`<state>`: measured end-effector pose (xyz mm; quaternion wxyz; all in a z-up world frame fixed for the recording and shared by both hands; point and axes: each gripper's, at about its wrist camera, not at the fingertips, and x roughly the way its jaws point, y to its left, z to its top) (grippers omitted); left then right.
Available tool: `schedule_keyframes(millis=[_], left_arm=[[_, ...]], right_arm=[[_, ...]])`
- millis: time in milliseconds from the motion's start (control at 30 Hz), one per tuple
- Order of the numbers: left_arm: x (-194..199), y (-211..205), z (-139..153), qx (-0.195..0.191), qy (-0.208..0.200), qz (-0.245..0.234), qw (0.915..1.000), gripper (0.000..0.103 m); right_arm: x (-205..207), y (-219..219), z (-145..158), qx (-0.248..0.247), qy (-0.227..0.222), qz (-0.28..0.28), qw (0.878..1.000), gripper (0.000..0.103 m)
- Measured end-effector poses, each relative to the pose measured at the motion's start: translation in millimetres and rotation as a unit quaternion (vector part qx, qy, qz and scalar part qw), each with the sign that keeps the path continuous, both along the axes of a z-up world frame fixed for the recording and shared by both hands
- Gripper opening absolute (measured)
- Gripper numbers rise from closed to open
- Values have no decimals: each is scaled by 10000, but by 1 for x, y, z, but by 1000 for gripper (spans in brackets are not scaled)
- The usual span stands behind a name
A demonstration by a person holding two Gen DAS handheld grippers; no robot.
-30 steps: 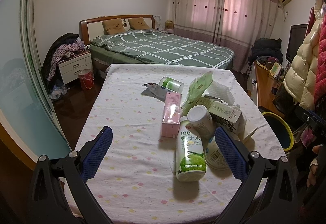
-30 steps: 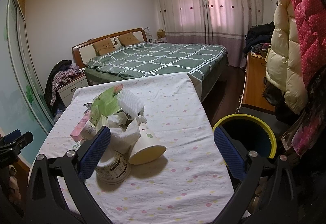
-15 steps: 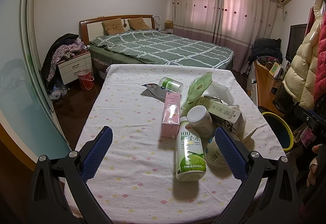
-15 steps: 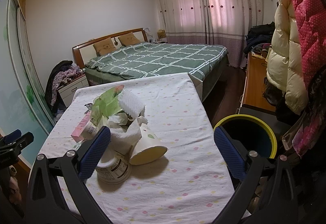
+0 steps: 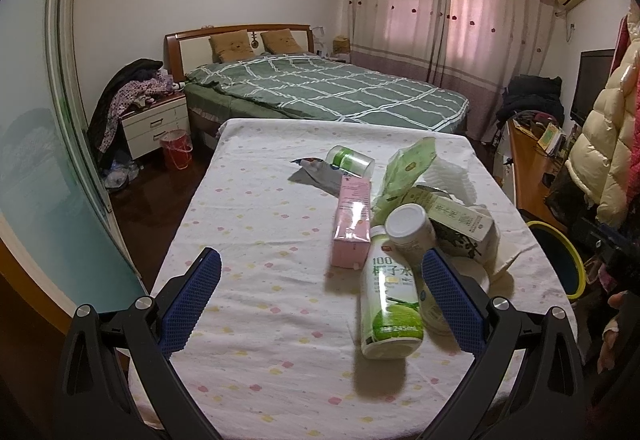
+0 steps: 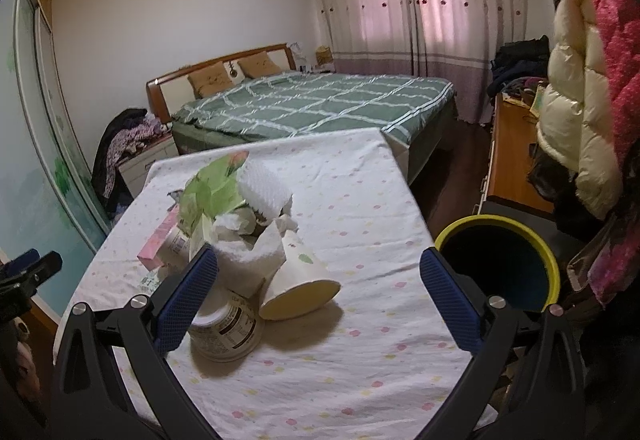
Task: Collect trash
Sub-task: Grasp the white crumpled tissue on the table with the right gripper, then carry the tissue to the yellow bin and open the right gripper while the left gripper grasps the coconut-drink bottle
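Trash is piled on a table under a dotted white cloth [image 5: 256, 224]. A green-and-white drink bottle [image 5: 390, 300] lies nearest my left gripper [image 5: 320, 300], which hangs open above the cloth, holding nothing. Behind the bottle are a pink carton [image 5: 352, 220], a white-lidded jar [image 5: 412, 228], a green wrapper [image 5: 408, 168] and a tea box [image 5: 460, 220]. In the right wrist view a tipped paper cup [image 6: 300, 280], a round tub [image 6: 228, 328] and crumpled tissue [image 6: 256, 256] lie by my right gripper [image 6: 318, 300], open and empty. A yellow-rimmed bin [image 6: 500, 268] stands right of the table.
A bed with a green checked cover [image 5: 320, 88] lies beyond the table's far end. A glass sliding door [image 5: 36, 160] runs along the left. Padded coats [image 6: 580, 100] hang at the right over a wooden desk [image 6: 512, 160]. A red bucket [image 5: 176, 148] stands by the nightstand.
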<state>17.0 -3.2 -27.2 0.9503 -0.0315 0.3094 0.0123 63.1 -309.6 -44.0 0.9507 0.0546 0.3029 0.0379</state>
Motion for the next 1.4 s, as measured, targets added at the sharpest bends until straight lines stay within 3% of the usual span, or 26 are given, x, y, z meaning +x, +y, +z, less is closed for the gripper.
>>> schedule_keyframes(millis=[367, 567, 833, 933, 1000, 1067, 1400], left_arm=[[24, 14, -19, 73, 119, 89, 9999, 99], [48, 22, -28, 35, 233, 143, 9996, 99], [80, 21, -37, 29, 299, 45, 9995, 99], [91, 18, -40, 12, 337, -31, 9994, 99], [97, 15, -42, -1, 368, -75, 9993, 99], [102, 14, -44, -14, 387, -121, 9992, 99], [106, -3, -42, -7, 320, -371, 9988, 99]], right_arm=[[65, 41, -21, -254, 199, 420, 9986, 95], [122, 61, -29, -390, 478, 670, 9958, 75], [176, 80, -43, -676, 949, 831, 9897, 63], [188, 79, -49, -649, 1127, 848, 9879, 47], [192, 75, -52, -527, 1211, 873, 9874, 25], [192, 72, -53, -467, 1212, 884, 9876, 15], [168, 34, -35, 64, 869, 591, 9944, 13]])
